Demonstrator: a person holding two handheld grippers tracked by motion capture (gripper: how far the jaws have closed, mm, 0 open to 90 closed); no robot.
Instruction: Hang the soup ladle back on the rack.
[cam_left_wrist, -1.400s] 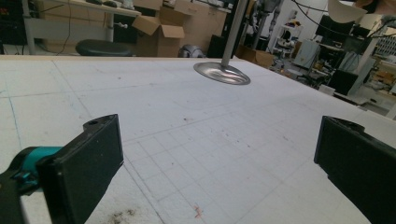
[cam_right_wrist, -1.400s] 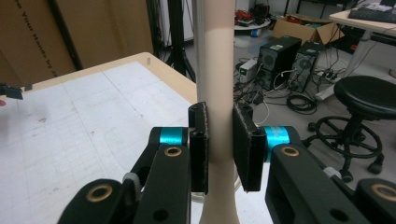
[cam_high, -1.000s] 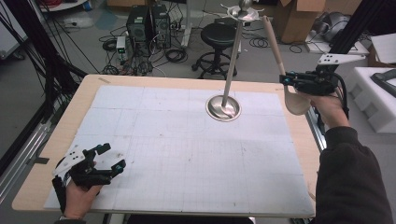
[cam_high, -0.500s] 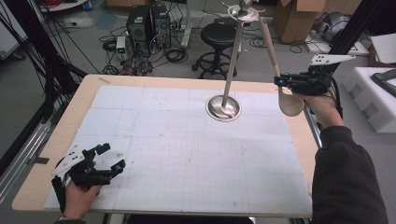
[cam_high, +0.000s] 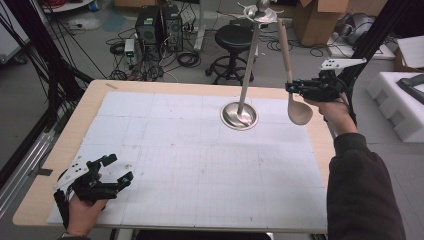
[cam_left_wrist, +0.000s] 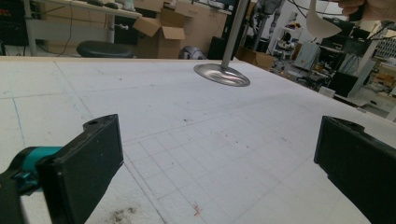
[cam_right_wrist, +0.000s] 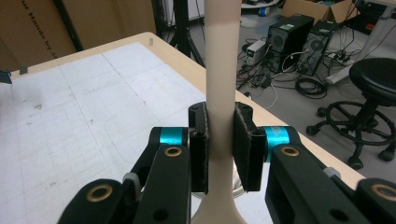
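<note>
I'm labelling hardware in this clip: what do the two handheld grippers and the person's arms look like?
Both the left gripper and the right gripper are black linkage frames with teal collars and brass-coloured pivot pins. Their fingers are flat black pads. A pale grey three-cornered plate tops each one. The right arm wears a dark long sleeve; a dark strap shows at the left wrist.

Faint dark print ran along a cardboard sheet (cam_right_wrist: 28, 32) at the upper left of the right gripper view, too slanted to read surely.

Ladle (cam_right_wrist: 219, 70) bowl and handle-top cropped
</note>
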